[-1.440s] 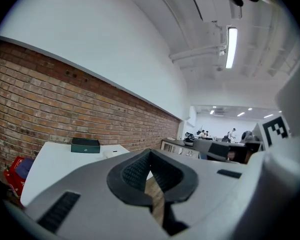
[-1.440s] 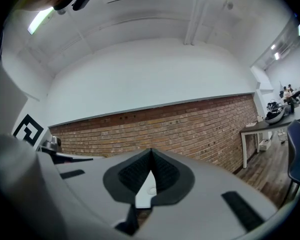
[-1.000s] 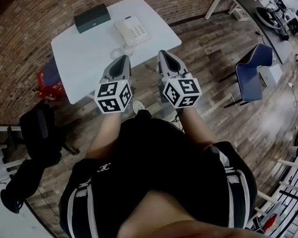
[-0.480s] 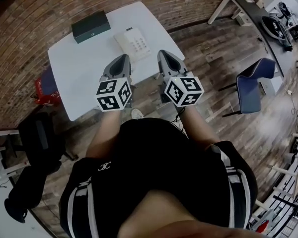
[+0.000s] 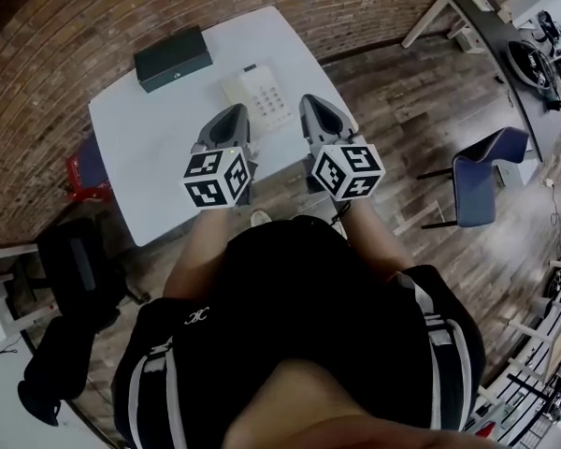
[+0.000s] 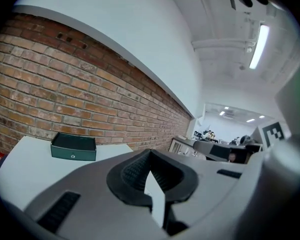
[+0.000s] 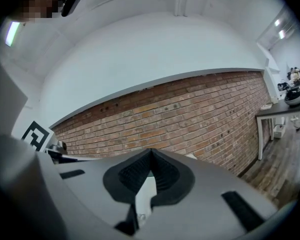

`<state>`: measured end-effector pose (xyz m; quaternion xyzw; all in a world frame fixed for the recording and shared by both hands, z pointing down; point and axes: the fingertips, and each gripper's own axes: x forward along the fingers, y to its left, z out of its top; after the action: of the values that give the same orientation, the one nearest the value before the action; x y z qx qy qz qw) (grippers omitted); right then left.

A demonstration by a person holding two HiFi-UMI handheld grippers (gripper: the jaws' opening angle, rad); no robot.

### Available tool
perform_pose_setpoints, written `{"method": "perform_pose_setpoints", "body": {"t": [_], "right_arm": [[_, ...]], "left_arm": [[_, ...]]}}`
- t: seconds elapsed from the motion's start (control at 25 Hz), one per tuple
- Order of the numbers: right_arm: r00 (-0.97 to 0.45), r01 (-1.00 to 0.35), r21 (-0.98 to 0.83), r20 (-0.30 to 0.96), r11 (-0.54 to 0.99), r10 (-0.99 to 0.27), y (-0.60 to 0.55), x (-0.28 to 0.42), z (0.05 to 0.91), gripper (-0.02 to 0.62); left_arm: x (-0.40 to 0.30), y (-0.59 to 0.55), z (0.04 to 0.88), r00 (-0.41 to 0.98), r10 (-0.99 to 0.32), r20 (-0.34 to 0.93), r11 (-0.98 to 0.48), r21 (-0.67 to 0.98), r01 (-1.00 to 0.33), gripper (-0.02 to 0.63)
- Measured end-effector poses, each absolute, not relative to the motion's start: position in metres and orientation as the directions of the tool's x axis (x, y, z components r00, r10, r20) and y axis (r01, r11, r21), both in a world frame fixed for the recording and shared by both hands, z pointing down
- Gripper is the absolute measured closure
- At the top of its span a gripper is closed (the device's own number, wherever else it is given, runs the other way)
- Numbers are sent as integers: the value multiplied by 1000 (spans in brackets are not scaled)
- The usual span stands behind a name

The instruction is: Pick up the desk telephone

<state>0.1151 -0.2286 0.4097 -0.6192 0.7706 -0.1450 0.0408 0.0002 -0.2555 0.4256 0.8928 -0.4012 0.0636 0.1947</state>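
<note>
With the white push-button desk telephone [image 5: 259, 94] lying on the white rectangular bench [image 5: 150, 143] just ahead of the left tongs [image 5: 229, 118] and right tongs [image 5: 316, 108], both pinched shut and empty, a good reach likely means spreading them early and bracketing its sides squarely.

Overhead; gripper views level (both toward wall [image 6: 65, 84])

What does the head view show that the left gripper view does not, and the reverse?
Only the head view: the desk telephone, a blue chair and the wooden floor. Only the left gripper view: a ceiling lamp and the jaws of the left claw shut, nothing between them. Both: the dark green box, the white table, the brick wall.
</note>
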Motion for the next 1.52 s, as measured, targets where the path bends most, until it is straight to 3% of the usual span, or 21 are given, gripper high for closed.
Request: {"method": "perform_pose_setpoints", "body": {"t": [0.48, 0.92, 1.36, 1.44, 1.52], "right_arm": [[-374, -917, -211, 155, 339, -914, -290, 101, 430, 597], [-536, -843, -203, 242, 498, -809, -355, 114, 470, 597], [-593, -804, -253, 412, 539, -692, -394, 128, 552, 597], [-602, -797, -279, 434, 536, -670, -397, 132, 567, 594], [-616, -786, -302, 458, 540, -641, -400, 133, 582, 582]], "left_arm": [[-21, -295, 453, 606, -728, 320, -507, 343, -791, 604], [-21, -335, 467, 441, -815, 376, -349, 289, -891, 604], [-20, -351, 524, 426, -755, 498, -251, 381, -890, 602], [-13, -354, 537, 463, -721, 516, -262, 415, -871, 580], [-4, -356, 548, 511, -676, 532, -288, 447, -847, 513]]}}
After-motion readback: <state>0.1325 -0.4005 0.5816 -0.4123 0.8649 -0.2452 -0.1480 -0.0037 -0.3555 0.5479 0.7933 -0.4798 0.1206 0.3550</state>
